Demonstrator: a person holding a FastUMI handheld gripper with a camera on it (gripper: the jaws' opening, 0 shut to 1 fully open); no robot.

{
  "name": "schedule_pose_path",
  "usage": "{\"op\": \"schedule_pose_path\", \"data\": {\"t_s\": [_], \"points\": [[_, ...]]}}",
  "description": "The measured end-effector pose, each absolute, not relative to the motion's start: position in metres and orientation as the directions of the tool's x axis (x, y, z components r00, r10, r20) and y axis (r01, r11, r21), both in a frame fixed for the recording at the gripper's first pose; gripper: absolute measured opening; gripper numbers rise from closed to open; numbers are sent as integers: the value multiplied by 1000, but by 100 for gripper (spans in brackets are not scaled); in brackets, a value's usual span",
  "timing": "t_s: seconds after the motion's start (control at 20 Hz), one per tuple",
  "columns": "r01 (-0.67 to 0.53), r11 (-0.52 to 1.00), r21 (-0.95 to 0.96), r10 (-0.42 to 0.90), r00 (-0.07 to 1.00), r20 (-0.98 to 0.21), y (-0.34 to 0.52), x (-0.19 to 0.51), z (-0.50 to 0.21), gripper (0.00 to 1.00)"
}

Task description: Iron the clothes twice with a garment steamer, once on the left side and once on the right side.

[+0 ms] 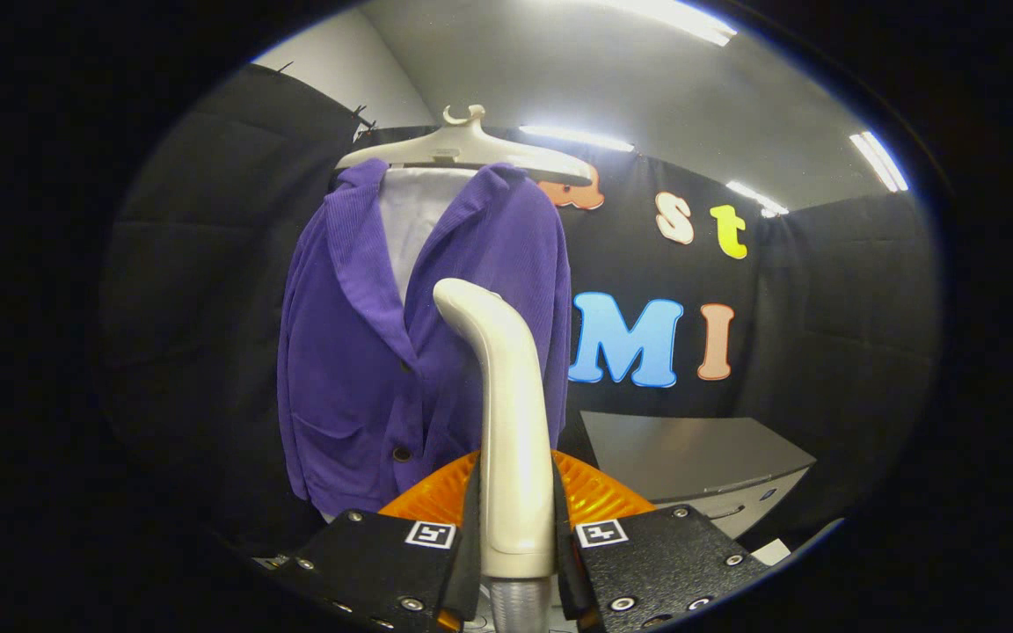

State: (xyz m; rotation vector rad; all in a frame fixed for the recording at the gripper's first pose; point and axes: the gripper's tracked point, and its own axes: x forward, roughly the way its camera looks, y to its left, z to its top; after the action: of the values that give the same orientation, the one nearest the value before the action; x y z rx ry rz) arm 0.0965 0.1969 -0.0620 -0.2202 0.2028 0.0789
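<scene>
Ceiling strip lights point(674, 18) burn white and blown out overhead; the booth below stays dim, its dark cloth walls swallowing detail; fisheye bending curves the edges strongly; the steamer handle point(506, 422), clamped between the gripper point(515, 545) fingers, catches soft glare and looks slightly soft.

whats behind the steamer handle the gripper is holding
Behind the steamer handle, gripped between both fingers of the gripper, hangs a purple jacket on a hanger. An orange ribbed object sits low behind it. The handle covers part of both.
</scene>
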Motion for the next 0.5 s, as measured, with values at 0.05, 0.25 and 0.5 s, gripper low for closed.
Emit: {"op": "schedule_pose_path", "data": {"t_s": [0.05,0.25,0.5], "points": [[-109,971,-211,58,970,-238,197,94,-75,35],[-113,961,-253,47,966,-254,189,89,-100,35],[-113,954,-278,38,964,-263,181,92,-137,35]]}}
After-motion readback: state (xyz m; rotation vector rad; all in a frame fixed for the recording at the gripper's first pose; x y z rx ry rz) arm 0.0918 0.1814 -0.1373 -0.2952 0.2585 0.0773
